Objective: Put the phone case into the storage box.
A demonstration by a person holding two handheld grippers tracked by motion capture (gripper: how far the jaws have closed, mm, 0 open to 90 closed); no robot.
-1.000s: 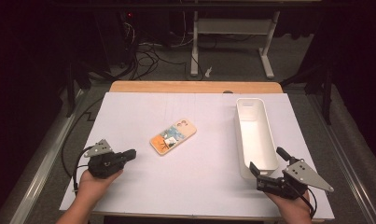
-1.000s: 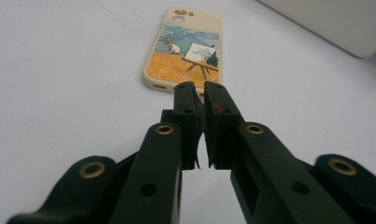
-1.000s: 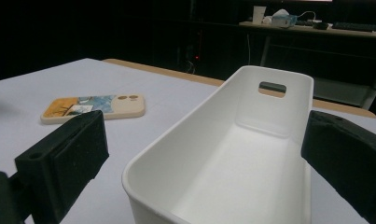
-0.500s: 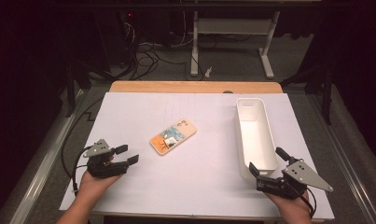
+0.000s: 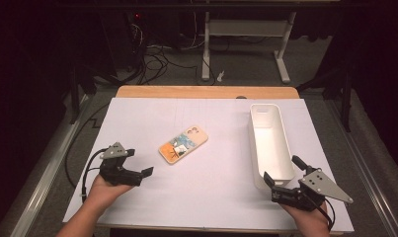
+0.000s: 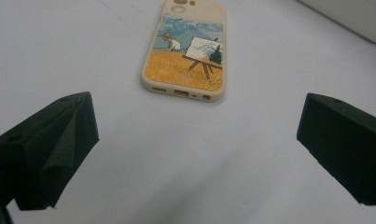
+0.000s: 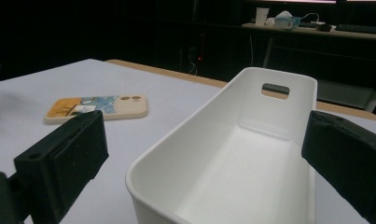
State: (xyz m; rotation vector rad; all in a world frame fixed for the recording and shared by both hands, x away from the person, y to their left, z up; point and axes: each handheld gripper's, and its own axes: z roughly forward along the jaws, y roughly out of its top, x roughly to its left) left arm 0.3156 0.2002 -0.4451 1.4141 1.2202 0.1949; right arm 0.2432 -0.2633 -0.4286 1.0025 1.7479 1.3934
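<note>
While its jaws have just been opening, the left tool (image 5: 138, 168) gapes wide (empty); phone case (image 6: 188, 51) lies ahead.

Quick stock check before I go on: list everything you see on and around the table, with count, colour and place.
phone case: 1, cream with a painted orange field scene, flat on the sheet left of centre, touched by nothing
bin: 1, white, long, open-topped and empty, on the right of the sheet, handle slot in its far end
sheet: 1, white, covering the table
table: 1, wooden, its far edge showing beyond the sheet
desk frame: 1, white, on the floor behind the table
cables: several, dark, on the floor behind
left gripper: 1, black, near left, jaws just opened wide, nothing between them, aimed at the phone case
right gripper: 1, black, near right, open, at the bin's near end
</note>
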